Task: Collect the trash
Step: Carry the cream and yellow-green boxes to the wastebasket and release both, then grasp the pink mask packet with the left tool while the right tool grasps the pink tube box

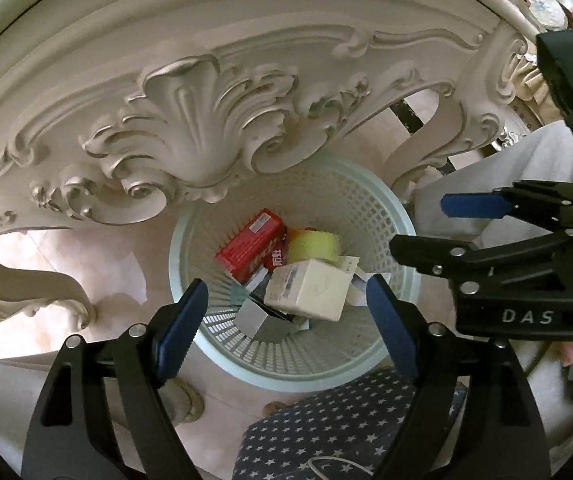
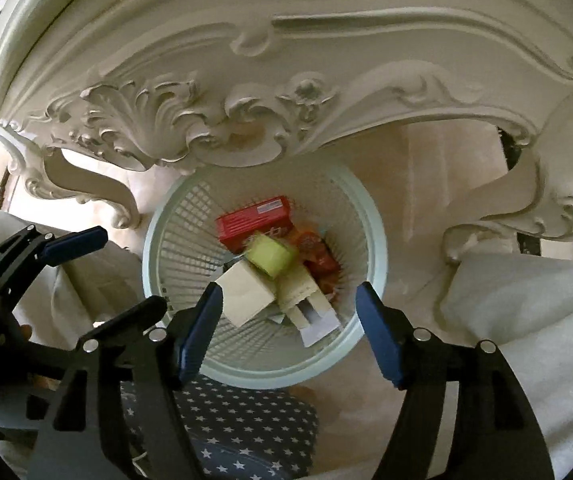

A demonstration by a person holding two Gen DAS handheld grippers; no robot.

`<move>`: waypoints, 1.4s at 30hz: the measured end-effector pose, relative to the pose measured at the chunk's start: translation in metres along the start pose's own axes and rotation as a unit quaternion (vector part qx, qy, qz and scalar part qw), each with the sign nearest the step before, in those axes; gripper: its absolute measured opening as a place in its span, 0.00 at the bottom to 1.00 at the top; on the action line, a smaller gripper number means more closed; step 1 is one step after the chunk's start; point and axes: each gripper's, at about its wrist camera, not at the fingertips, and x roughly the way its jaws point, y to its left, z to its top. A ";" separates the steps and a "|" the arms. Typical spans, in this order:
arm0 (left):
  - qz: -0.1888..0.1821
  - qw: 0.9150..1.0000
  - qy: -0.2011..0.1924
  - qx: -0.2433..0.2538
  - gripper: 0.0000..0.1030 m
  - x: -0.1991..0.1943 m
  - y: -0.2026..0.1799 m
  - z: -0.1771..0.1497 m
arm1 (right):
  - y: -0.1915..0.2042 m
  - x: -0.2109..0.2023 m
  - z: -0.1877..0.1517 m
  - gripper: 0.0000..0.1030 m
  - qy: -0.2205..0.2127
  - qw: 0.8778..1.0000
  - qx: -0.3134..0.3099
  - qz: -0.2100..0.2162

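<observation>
A pale green mesh waste basket stands on the floor under an ornate cream table; it also shows in the right wrist view. Inside lie a red box, a yellow-green roll, a white box, a grey box and paper scraps. In the right wrist view I see the red box, the roll and the white box. My left gripper is open and empty above the basket. My right gripper is open and empty above it too, and shows at the right of the left wrist view.
The carved table apron and its curved legs overhang the basket's far side. White cloth lies to the right. Star-patterned dark fabric is just below the basket. The floor is pale tile.
</observation>
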 end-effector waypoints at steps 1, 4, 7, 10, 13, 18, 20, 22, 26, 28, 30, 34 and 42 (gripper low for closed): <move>0.000 1.000 0.002 0.002 0.79 0.000 0.000 -0.001 | 0.000 -0.001 -0.001 0.64 0.000 1.000 -0.004 -0.006; 0.003 1.000 0.002 0.012 0.79 -0.006 -0.003 -0.006 | 0.003 -0.014 -0.005 0.64 -0.004 1.000 -0.027 -0.008; -0.013 0.999 -0.001 0.030 0.79 -0.028 -0.007 -0.014 | 0.010 -0.037 -0.010 0.64 -0.014 0.999 -0.053 0.005; -0.038 0.998 -0.008 0.049 0.79 -0.055 -0.012 -0.017 | 0.014 -0.069 -0.009 0.64 -0.030 0.996 -0.074 0.031; -0.074 0.995 -0.029 0.058 0.79 -0.093 -0.013 -0.007 | 0.010 -0.106 0.001 0.64 -0.069 0.992 -0.083 0.068; -0.056 0.991 -0.121 0.029 0.80 -0.158 0.002 0.052 | -0.012 -0.159 0.047 0.64 -0.180 0.980 -0.075 0.046; -0.030 0.985 -0.167 -0.003 0.86 -0.173 0.010 0.089 | -0.026 -0.177 0.082 0.64 -0.230 0.971 -0.062 0.007; -0.006 0.979 -0.199 -0.042 0.86 -0.180 0.018 0.122 | -0.040 -0.190 0.118 0.64 -0.272 0.961 -0.046 -0.007; 0.006 0.955 -0.267 -0.131 0.86 -0.173 0.030 0.204 | -0.061 -0.197 0.198 0.67 -0.309 0.950 -0.032 -0.020; 0.031 0.949 -0.269 -0.162 0.86 -0.156 0.034 0.240 | -0.072 -0.193 0.239 0.68 -0.312 0.950 -0.020 -0.024; 0.076 0.943 -0.239 -0.219 0.86 -0.129 0.040 0.281 | -0.079 -0.187 0.271 0.67 -0.309 0.950 -0.012 -0.040; 0.071 0.921 -0.189 -0.332 0.86 -0.088 0.068 0.337 | -0.099 -0.170 0.325 0.67 -0.290 0.955 0.007 -0.054; 0.023 0.893 -0.163 -0.419 0.86 -0.038 0.089 0.393 | -0.117 -0.145 0.388 0.67 -0.269 0.960 0.021 -0.073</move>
